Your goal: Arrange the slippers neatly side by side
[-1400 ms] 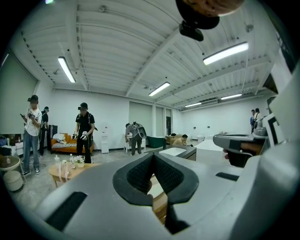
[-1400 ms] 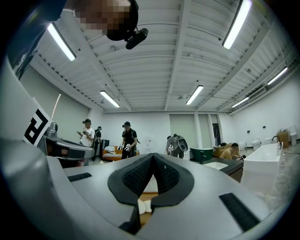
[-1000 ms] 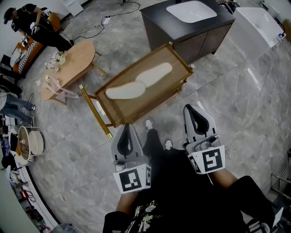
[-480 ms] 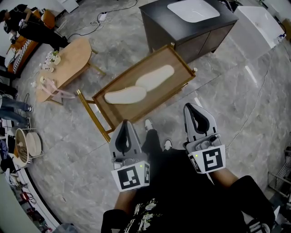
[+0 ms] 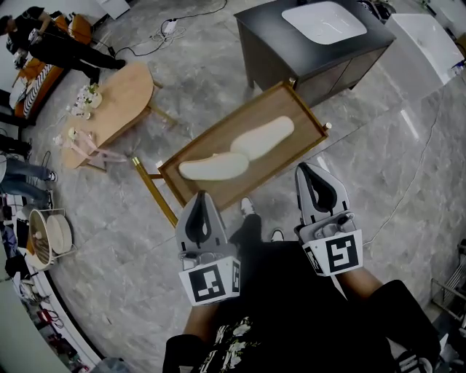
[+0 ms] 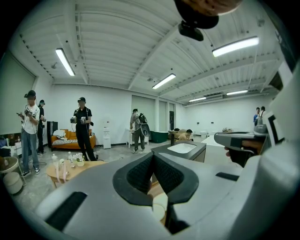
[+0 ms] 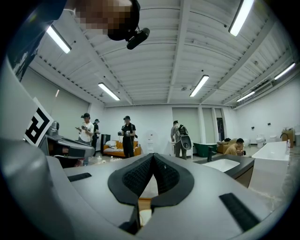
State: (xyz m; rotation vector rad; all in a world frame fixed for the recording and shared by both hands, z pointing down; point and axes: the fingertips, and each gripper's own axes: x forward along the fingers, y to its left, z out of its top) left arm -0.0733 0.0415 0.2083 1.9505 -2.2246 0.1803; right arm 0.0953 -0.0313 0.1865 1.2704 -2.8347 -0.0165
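Note:
Two pale cream slippers lie end to end on a low wooden tray table (image 5: 295,106) in the head view: the left slipper (image 5: 212,167) overlaps the heel end of the right slipper (image 5: 263,137). My left gripper (image 5: 200,199) is shut and empty, just short of the table's near edge. My right gripper (image 5: 308,172) is also shut and empty, near the table's right end. In the left gripper view the closed left gripper (image 6: 153,155) points level toward the room; a bit of pale slipper (image 6: 158,206) shows below the jaws. The closed right gripper (image 7: 153,156) fills the right gripper view.
A dark cabinet (image 5: 291,55) with a white basin (image 5: 324,22) stands behind the table. An oval wooden coffee table (image 5: 116,102) with small items is at the left. A white tub (image 5: 426,40) is at the far right. Several people stand across the room (image 6: 83,124).
Both grippers and the view have advanced toward the tray table; the left gripper's tip now nearly meets its near edge. The slippers have not moved on the table.

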